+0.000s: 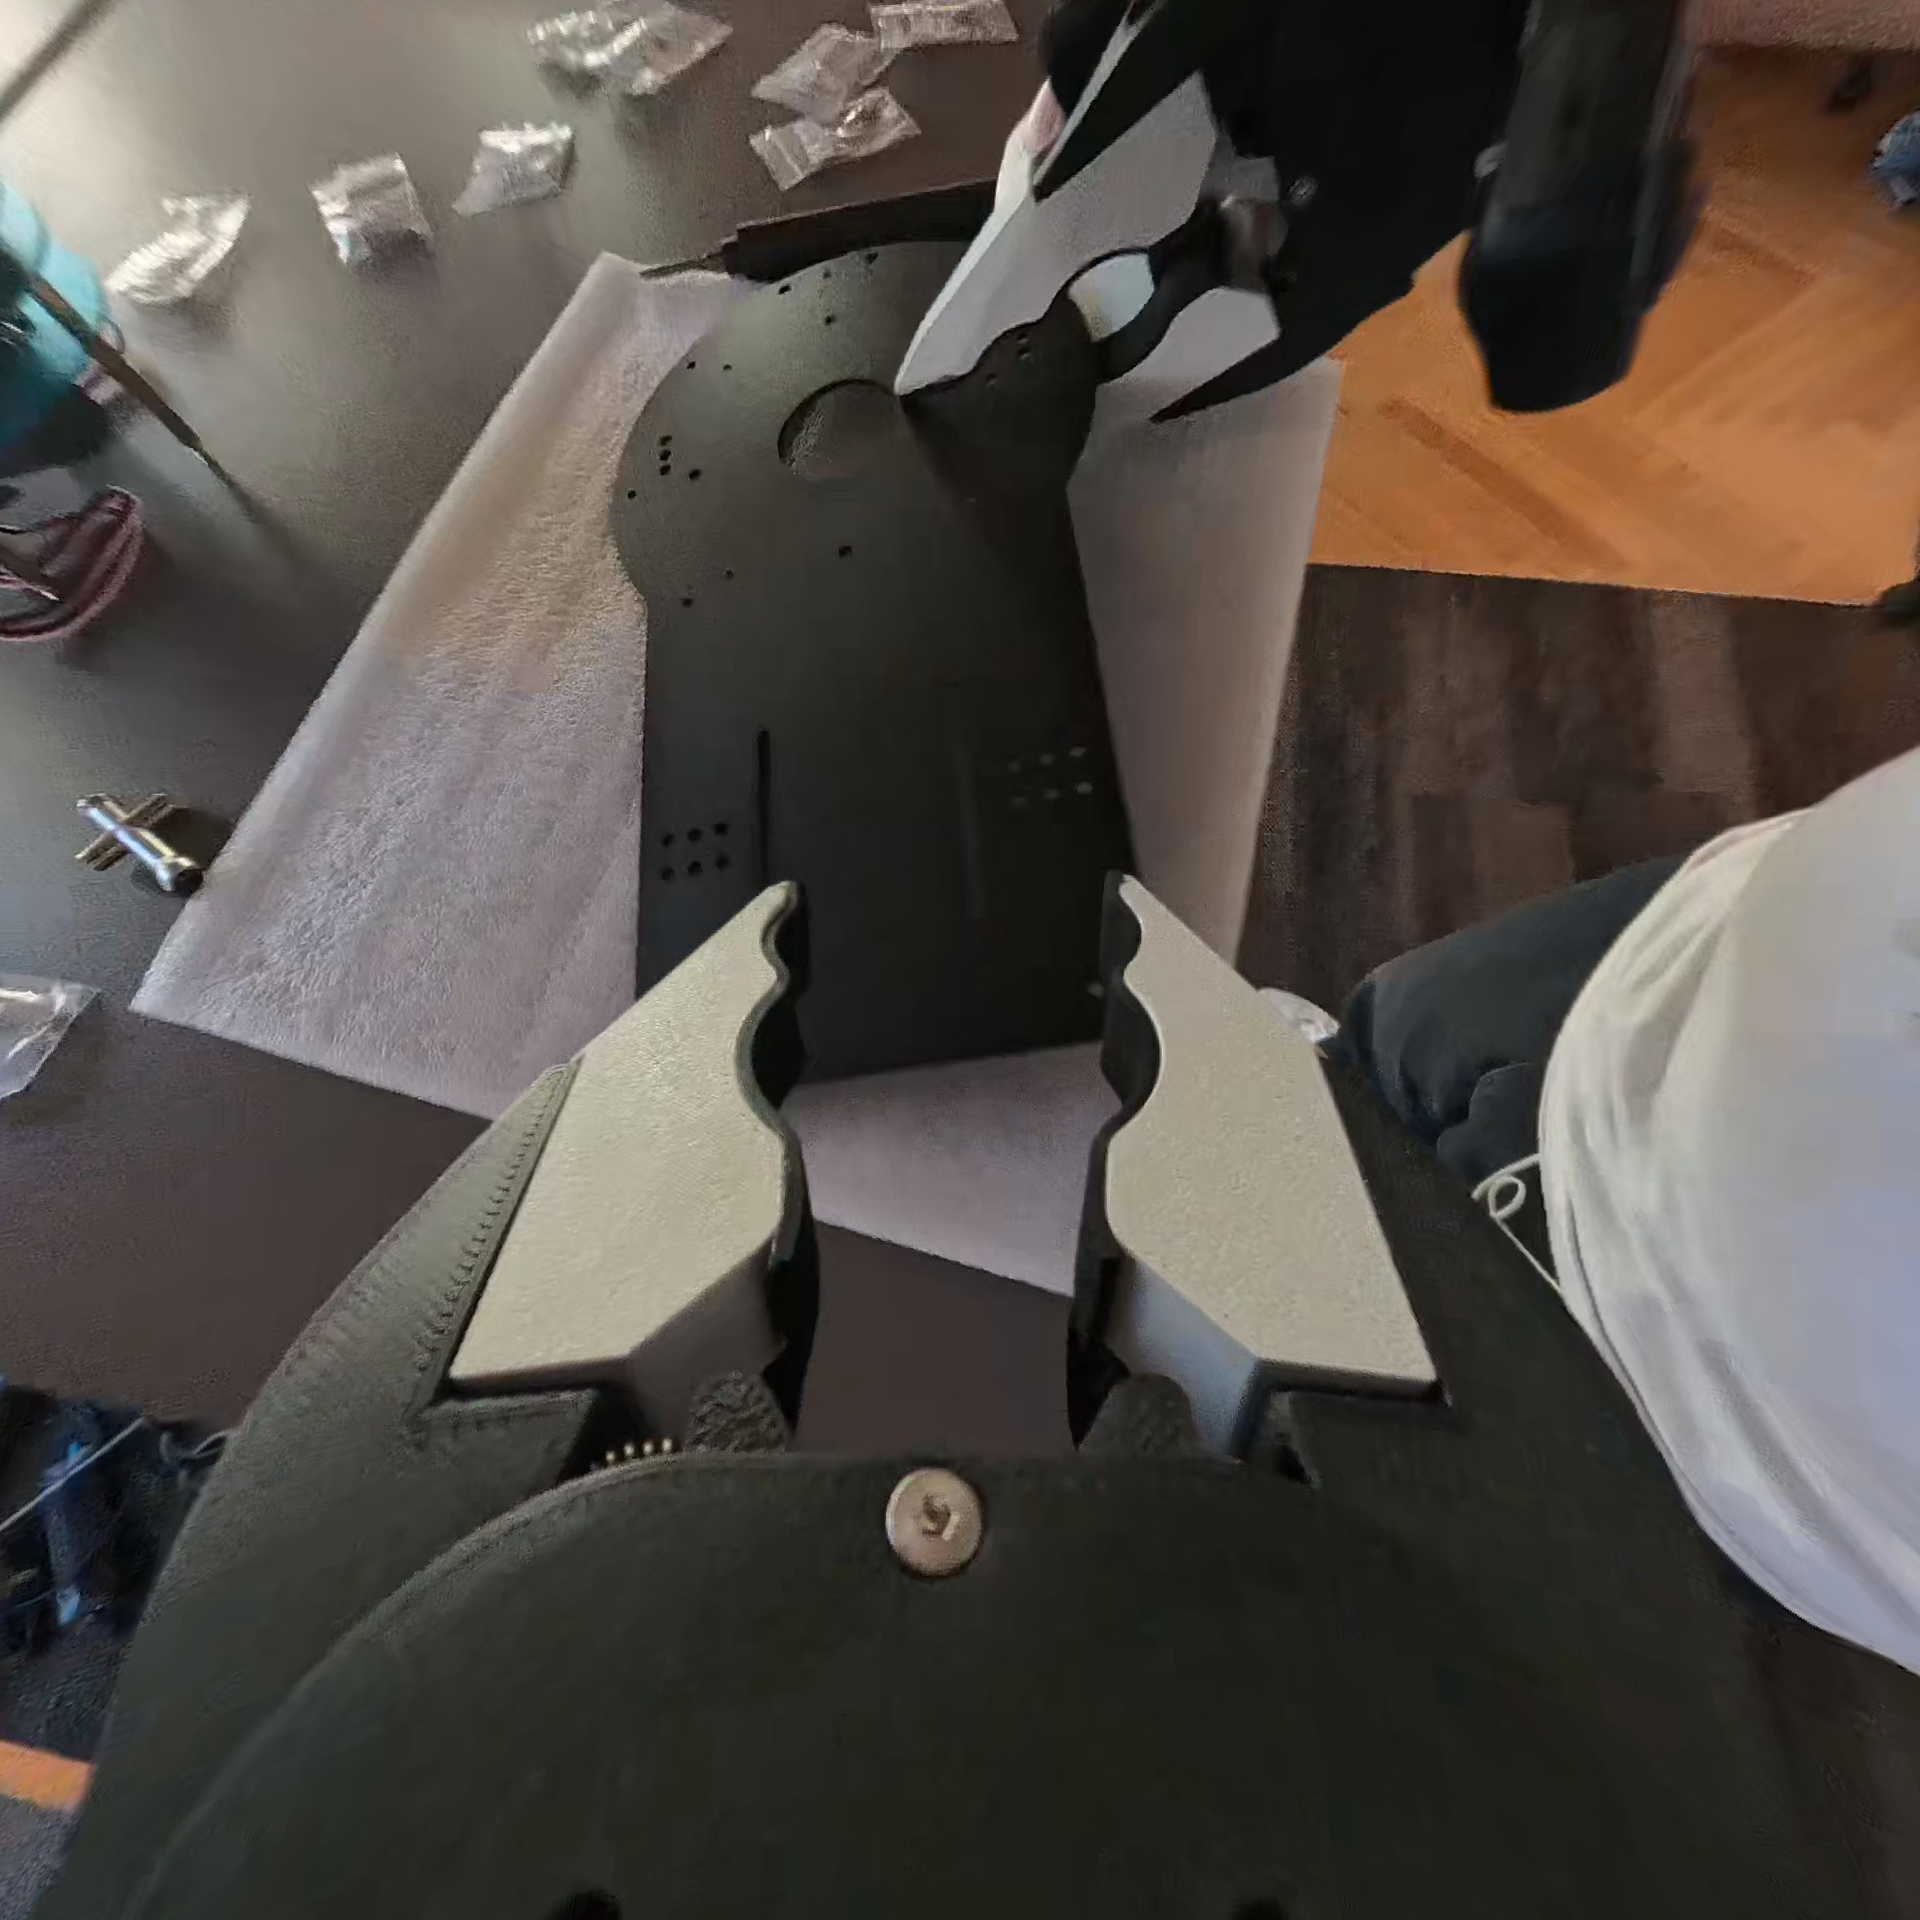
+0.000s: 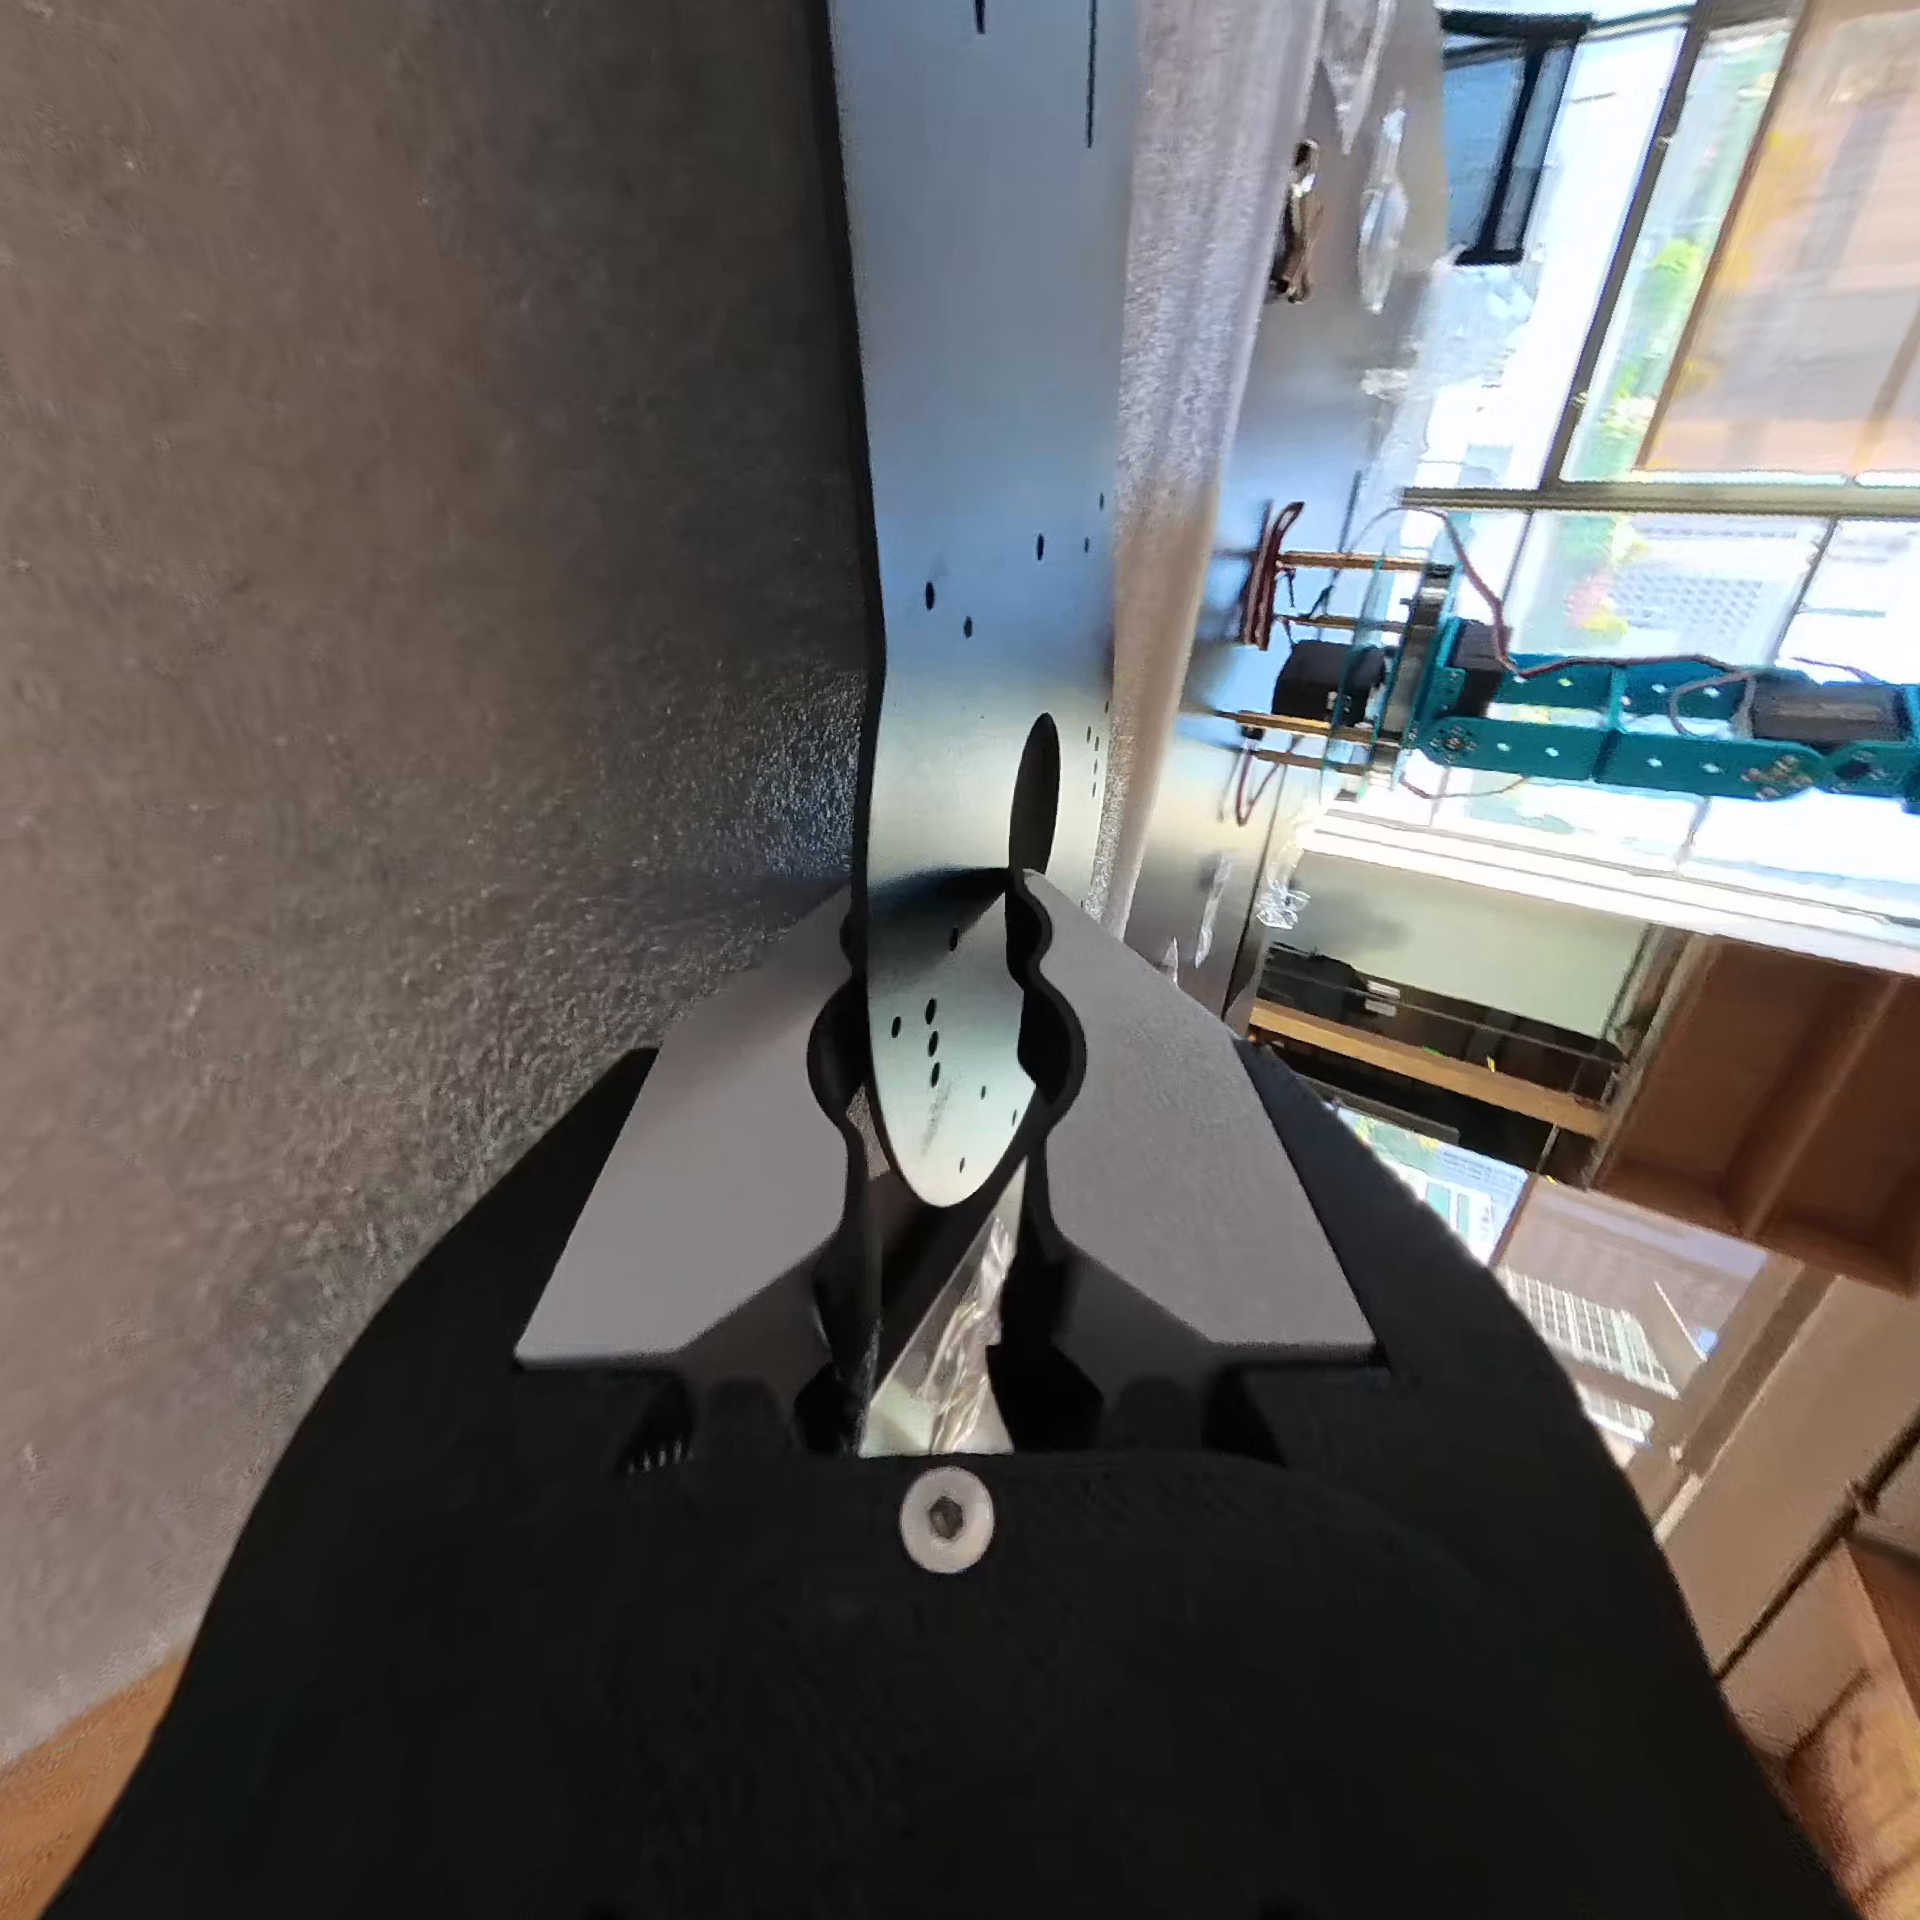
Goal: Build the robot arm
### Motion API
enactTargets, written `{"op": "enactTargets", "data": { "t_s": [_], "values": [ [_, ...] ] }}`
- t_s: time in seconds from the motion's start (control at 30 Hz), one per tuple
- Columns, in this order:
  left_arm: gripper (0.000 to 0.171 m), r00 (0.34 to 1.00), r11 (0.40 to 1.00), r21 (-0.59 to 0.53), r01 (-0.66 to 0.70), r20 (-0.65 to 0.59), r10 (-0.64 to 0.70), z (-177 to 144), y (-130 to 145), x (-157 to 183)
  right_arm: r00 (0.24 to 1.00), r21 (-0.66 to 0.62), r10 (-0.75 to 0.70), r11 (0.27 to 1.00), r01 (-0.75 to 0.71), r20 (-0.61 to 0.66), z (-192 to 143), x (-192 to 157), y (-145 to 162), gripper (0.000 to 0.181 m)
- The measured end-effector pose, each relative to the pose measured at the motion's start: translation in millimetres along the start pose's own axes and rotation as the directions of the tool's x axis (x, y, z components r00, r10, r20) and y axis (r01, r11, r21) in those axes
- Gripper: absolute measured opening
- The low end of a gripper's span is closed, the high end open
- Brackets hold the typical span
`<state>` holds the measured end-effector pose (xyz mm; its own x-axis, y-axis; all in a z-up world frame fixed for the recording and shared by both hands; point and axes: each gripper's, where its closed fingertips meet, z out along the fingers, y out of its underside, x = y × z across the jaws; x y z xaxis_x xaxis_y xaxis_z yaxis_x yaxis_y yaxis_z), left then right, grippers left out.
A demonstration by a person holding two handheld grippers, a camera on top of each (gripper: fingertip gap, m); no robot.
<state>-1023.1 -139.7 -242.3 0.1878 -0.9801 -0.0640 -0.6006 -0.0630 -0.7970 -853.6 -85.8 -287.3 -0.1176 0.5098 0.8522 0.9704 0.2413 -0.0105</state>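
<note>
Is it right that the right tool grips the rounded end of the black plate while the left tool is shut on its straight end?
Not quite. In the left wrist view the left tool is open over the black plate, not shut. The right tool does grip the rounded end.

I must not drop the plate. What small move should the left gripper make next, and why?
Probably ease the open left gripper forward onto the near edge of the black plate. The right gripper grips only the far rounded end, lifted off the white foam sheet, so the near end lacks support.
</note>
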Motion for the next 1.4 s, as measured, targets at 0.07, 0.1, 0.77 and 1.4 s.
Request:
{"op": "enactTargets", "data": {
  "t_s": [0.07,0.1,0.77,1.4],
  "values": [
    [0.062,1.0,0.999,-0.046,0.01,-0.015,-0.011,15.9,3.7,-12.3,0.998,0.004,-0.014,1.0,0.014,0.062,1.2,1.3,2.2,0.025],
    [0.065,1.0,0.996,-0.085,0.011,-0.026,-0.013,23.7,9.9,-13.9,0.996,0.002,-0.01,1.0,0.01,0.089,2.5,2.2,4.1,0.027],
    [0.086,0.937,0.937,-0.001,0.348,0.021,-0.348,37.9,17.9,-22.8,0.819,-0.135,0.102,0.99,-0.03,0.565,-4.9,8.5,31.6,0.078],
    [0.097,0.888,0.993,0.017,0.117,0.446,-0.112,55.1,-78.1,-39.0,0.215,0.02,0.86,0.253,-0.967,-0.462,-100.9,85.9,142.6,0.074]
  ]
}}
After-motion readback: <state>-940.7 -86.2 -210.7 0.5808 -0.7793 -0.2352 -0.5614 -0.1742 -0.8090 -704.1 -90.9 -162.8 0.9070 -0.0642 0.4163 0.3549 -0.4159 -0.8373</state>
